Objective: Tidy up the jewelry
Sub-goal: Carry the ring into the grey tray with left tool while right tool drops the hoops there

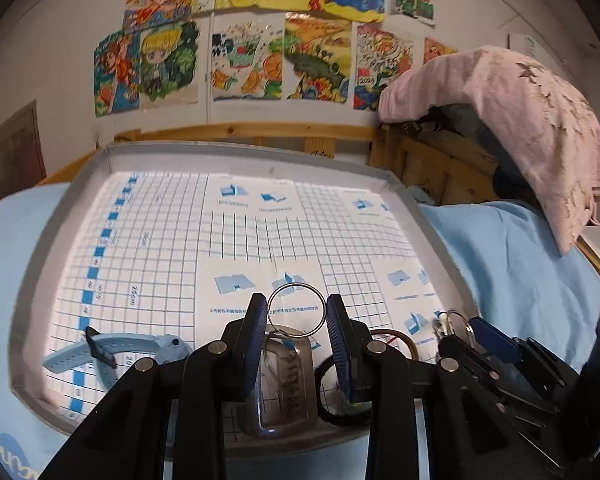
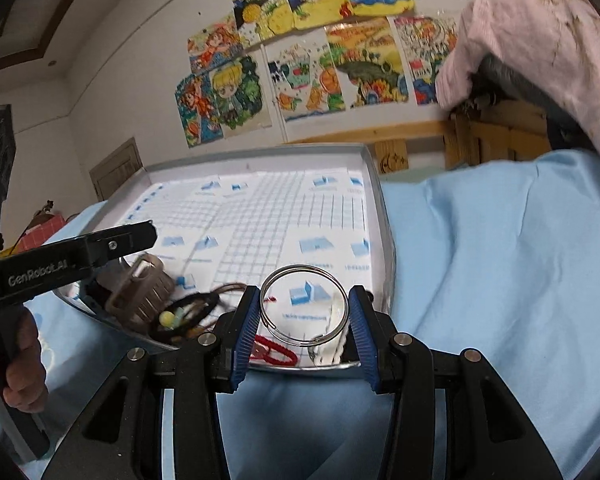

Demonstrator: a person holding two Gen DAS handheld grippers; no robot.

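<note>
Steel ring is sitting between each open gripper's pads, left gripper and right gripper both bracketing rings above the tray, presumably for sorting.

1. I saw the tray liner was white with a blue grid.
2. Watch was light blue.
3. Bedsheet was pale blue, the blanket pink.
4. Gripper pads were blue.
5. Cord was red.

My left fingers cover the clear strap's sides. Print on the tray liner's too blurred to read. The red cord slips behind my right gripper.
</note>
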